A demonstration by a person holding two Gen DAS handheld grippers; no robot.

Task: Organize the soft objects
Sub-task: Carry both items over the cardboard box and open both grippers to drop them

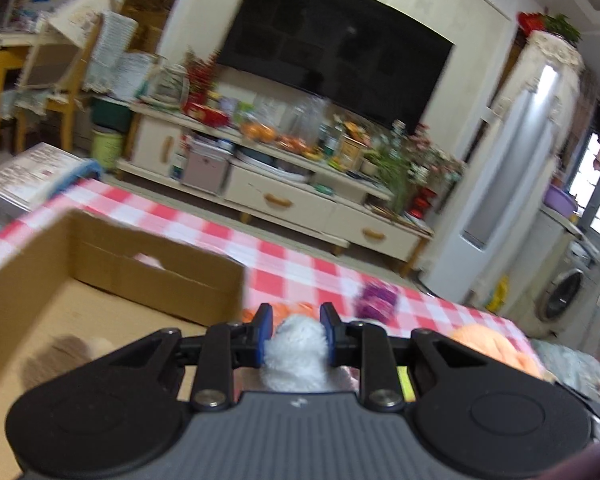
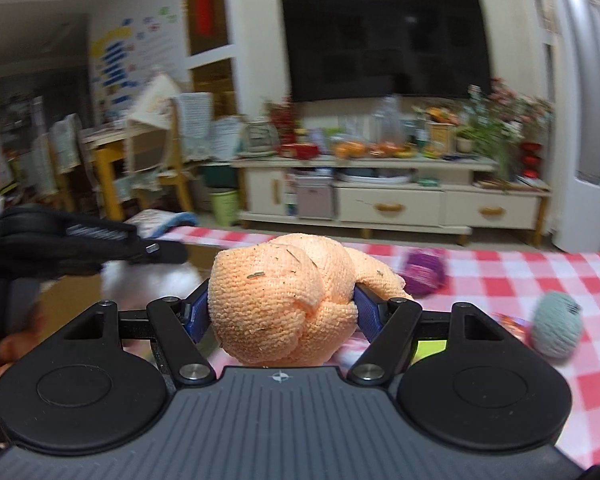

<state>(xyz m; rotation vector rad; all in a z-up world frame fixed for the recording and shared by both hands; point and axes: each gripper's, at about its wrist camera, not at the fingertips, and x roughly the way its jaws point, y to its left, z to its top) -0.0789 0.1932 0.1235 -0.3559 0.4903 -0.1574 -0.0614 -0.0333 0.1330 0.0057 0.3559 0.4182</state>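
My left gripper (image 1: 296, 326) is shut on a white fluffy ball (image 1: 296, 354), held at the near right corner of an open cardboard box (image 1: 156, 272). A brown soft thing (image 1: 56, 360) lies on the box floor. My right gripper (image 2: 282, 304) is shut on a knotted orange towel (image 2: 278, 300), held above the checked table. The towel also shows at the right in the left wrist view (image 1: 496, 348). The left gripper (image 2: 88, 248) and its white ball (image 2: 152, 280) show at the left in the right wrist view.
A red-and-white checked tablecloth (image 2: 500, 280) covers the table. A purple yarn ball (image 2: 424, 272) and a teal yarn ball (image 2: 556, 330) lie on it at the right. The purple ball shows in the left wrist view (image 1: 376, 298). A TV cabinet (image 2: 400, 200) stands behind.
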